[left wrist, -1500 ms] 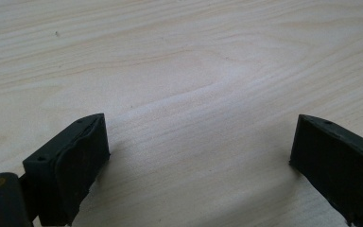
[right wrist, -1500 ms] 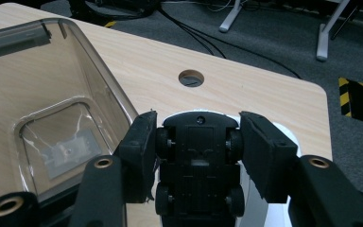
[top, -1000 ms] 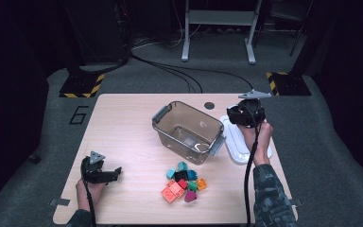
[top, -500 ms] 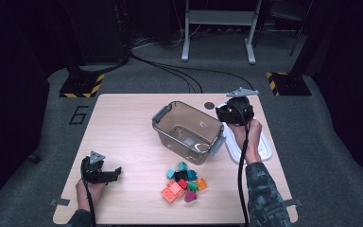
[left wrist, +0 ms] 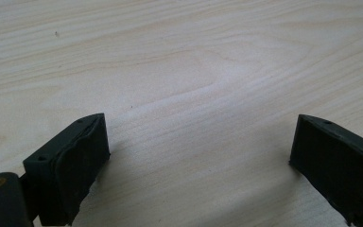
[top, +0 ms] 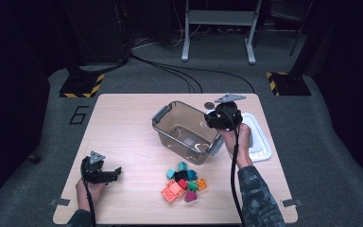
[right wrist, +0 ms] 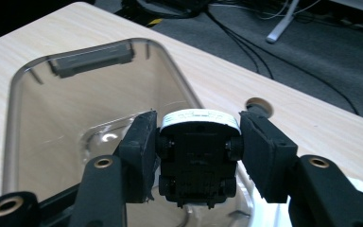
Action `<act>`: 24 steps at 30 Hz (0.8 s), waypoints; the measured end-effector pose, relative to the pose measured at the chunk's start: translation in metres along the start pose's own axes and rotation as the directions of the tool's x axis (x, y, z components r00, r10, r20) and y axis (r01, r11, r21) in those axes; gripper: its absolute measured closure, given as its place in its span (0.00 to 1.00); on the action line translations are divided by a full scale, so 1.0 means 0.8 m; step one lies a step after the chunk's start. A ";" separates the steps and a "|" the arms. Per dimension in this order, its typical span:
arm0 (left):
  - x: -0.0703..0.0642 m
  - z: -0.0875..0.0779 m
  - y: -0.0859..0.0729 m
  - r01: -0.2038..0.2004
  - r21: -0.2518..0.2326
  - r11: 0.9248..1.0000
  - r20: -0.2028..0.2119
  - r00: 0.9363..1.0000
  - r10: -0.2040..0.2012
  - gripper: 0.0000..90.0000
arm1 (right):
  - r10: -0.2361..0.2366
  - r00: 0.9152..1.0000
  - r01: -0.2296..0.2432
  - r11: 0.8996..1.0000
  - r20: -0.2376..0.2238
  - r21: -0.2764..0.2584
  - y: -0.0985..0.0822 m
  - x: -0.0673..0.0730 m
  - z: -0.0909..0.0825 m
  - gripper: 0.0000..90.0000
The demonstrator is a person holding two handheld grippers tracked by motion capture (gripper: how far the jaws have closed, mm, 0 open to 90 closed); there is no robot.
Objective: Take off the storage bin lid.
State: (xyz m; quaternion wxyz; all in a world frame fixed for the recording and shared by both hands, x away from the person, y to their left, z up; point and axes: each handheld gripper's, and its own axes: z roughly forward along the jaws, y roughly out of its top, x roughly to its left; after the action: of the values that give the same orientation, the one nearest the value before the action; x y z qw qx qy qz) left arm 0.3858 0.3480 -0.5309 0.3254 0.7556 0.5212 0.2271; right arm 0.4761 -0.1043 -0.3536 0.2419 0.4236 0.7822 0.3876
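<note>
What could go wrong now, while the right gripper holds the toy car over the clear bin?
1. The right gripper clamps the toy car by its wheels alone, so the car might slip or twist out.
2. The car hangs near the rim of the bin; released too early, it may hit the rim and land on the table or the white lid.
3. A drop from this height could make it bounce in the empty bin.
</note>
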 end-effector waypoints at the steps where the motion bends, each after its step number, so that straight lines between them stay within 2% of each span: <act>1: 0.000 0.000 0.000 0.000 0.000 1.000 0.000 1.000 0.000 0.06 | -0.013 1.000 0.013 1.000 -0.013 0.007 -0.003 0.006 0.002 0.53; 6: 0.000 0.000 0.000 0.000 0.000 1.000 0.000 1.000 0.000 0.06 | -0.011 0.999 0.011 1.000 -0.041 0.003 -0.011 0.013 0.003 0.54; 12: 0.000 0.000 0.000 0.000 0.000 1.000 0.000 1.000 0.000 0.06 | 0.028 0.997 -0.028 1.000 -0.077 -0.007 -0.024 0.025 -0.001 0.53; 24: 0.000 0.000 0.000 0.000 -0.001 1.000 -0.001 1.000 0.000 0.06 | 0.015 0.994 -0.016 1.000 -0.104 -0.002 -0.035 0.055 -0.009 0.53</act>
State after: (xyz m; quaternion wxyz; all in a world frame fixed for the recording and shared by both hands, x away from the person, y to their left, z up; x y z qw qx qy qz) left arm 0.3857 0.3479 -0.5309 0.3255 0.7553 0.5214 0.2274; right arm 0.4345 -0.0793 -0.3745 0.1983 0.4085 0.7899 0.4121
